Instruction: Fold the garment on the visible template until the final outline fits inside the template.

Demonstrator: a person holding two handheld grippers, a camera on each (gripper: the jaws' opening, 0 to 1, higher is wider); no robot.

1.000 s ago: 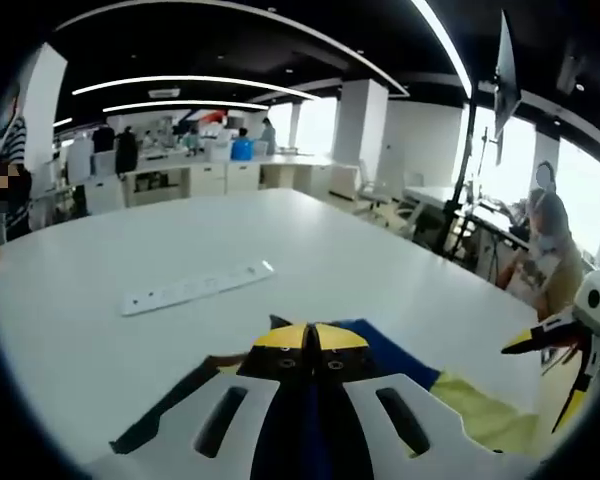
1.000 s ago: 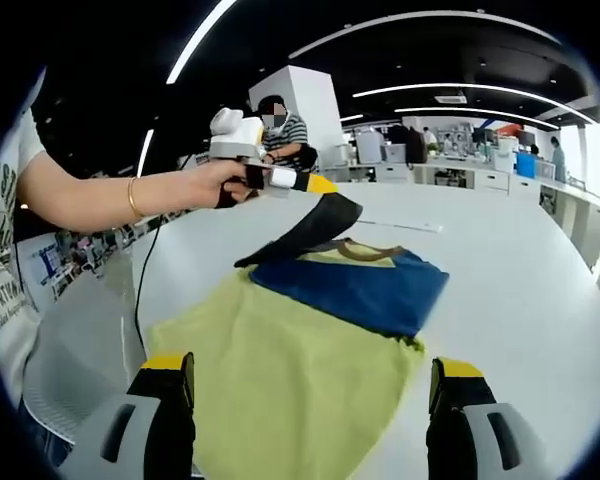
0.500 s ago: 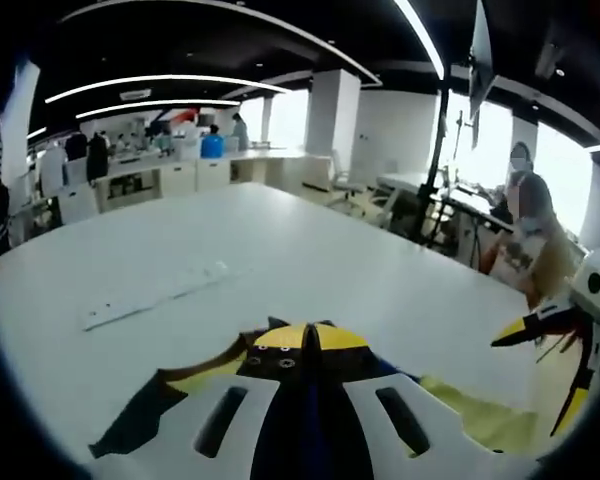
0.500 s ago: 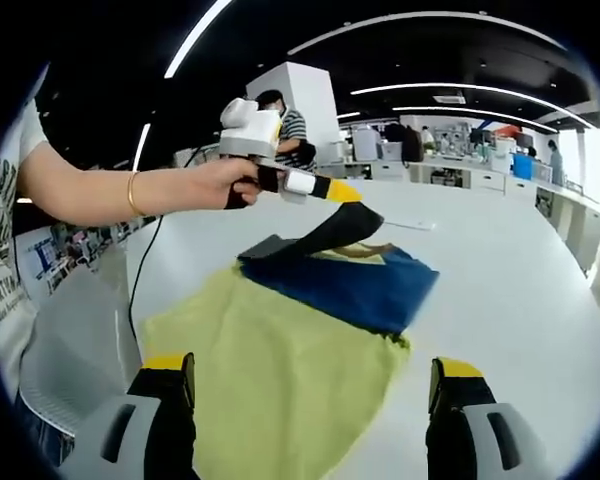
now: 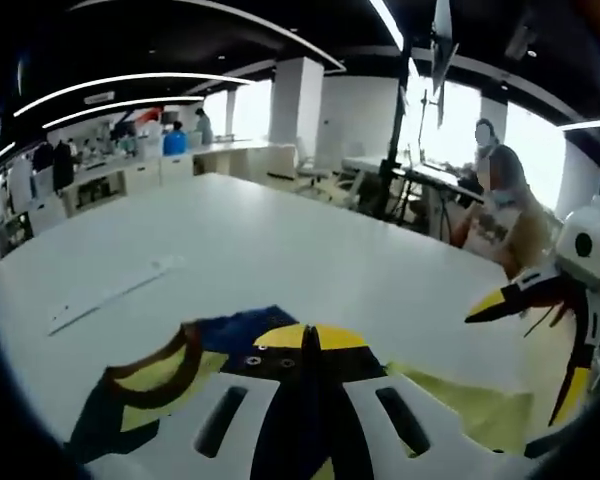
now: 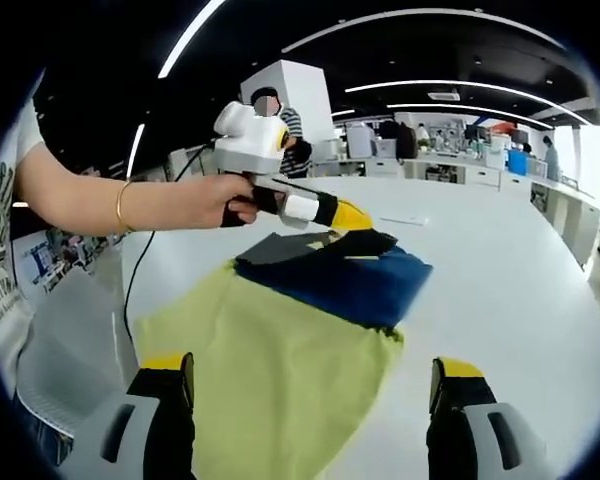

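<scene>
The table (image 6: pixel 540 300) bears the garment (image 6: pixel 280 350), a yellow shirt with a blue upper part, lying flat between the grippers; no template outline can be made out. The dark sleeve (image 6: pixel 350 243), raised high a second ago, has come down across the blue chest, so a sleeve fold looks nearly laid. The left gripper (image 6: pixel 352 217) has dropped with it, jaws pressed together on the sleeve; in its own view the collar (image 5: pixel 155 365) now shows beside the jaws. The right gripper (image 6: pixel 315 385) hovers wide apart, gripping nothing, over the hem.
</scene>
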